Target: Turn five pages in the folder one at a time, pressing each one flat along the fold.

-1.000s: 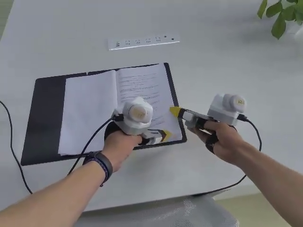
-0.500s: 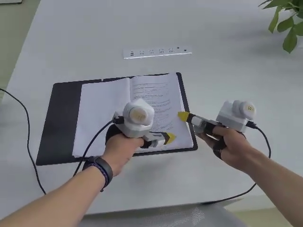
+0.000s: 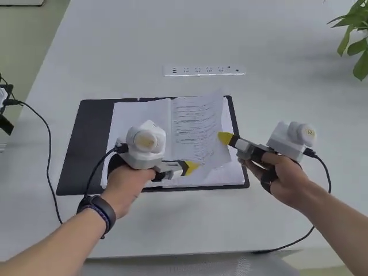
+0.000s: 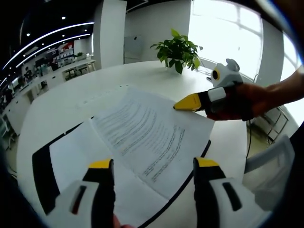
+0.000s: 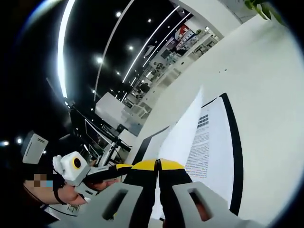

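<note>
The black folder lies open on the white table, with white sheets on both sides. My right gripper is shut on the right edge of a printed page and holds it raised off the stack, tilted toward the fold. In the right gripper view the closed yellow tips pinch that page above the folder's black rim. My left gripper hovers open over the folder's near edge; its view shows nothing between its fingertips, with the lifted page ahead.
A white power strip lies beyond the folder. A green plant stands at the far right. Black cables trail off the table's left side and behind the right hand. The table's near edge runs just below both hands.
The printed page, flat on the right side before, now stands lifted in the right gripper. The left gripper has shifted a little left along the folder's near edge. The camera has moved.
</note>
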{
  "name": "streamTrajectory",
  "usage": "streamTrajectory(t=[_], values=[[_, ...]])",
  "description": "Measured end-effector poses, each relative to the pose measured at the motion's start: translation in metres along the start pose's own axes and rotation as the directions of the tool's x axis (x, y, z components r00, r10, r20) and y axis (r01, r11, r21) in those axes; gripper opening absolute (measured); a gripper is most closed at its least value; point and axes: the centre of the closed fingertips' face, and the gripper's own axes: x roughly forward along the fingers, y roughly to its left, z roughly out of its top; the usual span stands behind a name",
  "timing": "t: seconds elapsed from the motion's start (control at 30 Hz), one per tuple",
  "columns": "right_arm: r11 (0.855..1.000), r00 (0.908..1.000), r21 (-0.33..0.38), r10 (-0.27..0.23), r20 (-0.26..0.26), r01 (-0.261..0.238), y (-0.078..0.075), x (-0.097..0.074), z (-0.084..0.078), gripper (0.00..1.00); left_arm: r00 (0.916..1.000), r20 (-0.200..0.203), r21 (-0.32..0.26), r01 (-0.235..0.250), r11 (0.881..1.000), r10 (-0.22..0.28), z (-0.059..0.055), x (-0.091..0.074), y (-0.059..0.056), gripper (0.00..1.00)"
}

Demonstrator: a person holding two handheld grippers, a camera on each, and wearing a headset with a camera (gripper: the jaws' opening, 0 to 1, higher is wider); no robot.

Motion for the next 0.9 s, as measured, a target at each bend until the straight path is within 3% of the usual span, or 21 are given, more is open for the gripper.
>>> streamTrajectory(t=[0.43,0.73,0.9], values=[[0.993,0.9941,-0.049,0.107,-0.017,-0.108,0.06,0.039,-0.006,0.0,0.997,0.04,-0.03,-0.065,0.997,0.066,-0.008,-0.047,0.039,0.68],[0.98,0.9807,-0.069,0.184,-0.066,-0.189,0.102,0.073,-0.027,0.0,0.9905,0.056,-0.074,-0.121,0.99,0.125,-0.026,-0.085,0.066,0.68],[0.969,0.9681,-0.073,0.228,-0.104,-0.236,0.126,0.092,-0.043,0.0,0.9859,0.058,-0.1,-0.151,0.984,0.157,-0.038,-0.106,0.076,0.68]])
